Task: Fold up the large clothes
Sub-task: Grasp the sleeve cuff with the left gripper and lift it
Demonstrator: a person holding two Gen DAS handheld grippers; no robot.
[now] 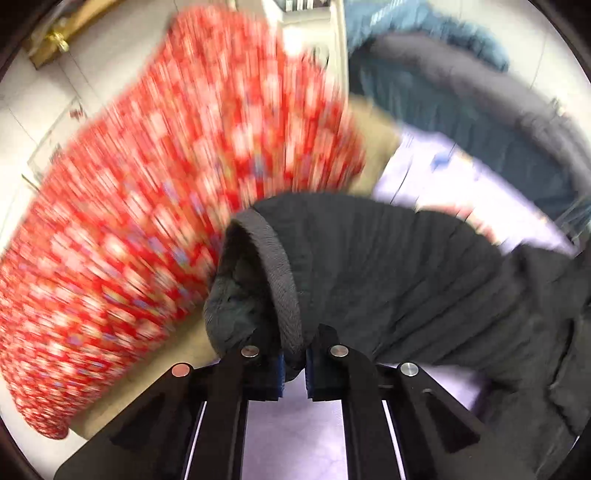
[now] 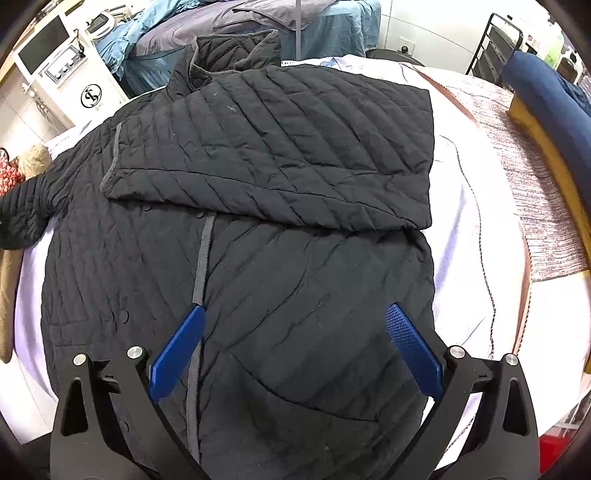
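Note:
A black quilted jacket (image 2: 258,277) lies front up on a lilac sheet (image 2: 469,206). One sleeve (image 2: 277,155) is folded flat across its chest. The other sleeve (image 2: 22,214) trails off the left side. In the left wrist view that sleeve (image 1: 388,277) runs out from my left gripper (image 1: 294,363), which is shut on its grey ribbed cuff (image 1: 282,288); the cuff's mouth gapes just above the jaws. My right gripper (image 2: 295,310) hangs open over the jacket's lower front, its blue fingers (image 2: 177,354) either side of the fabric, nothing between them.
A red patterned cloth (image 1: 166,203), blurred, fills the left of the left wrist view. A white machine (image 2: 66,74) and blue bedding (image 2: 332,22) stand beyond the jacket. A speckled knit blanket (image 2: 535,192) and a wooden edge (image 2: 546,155) lie to the right.

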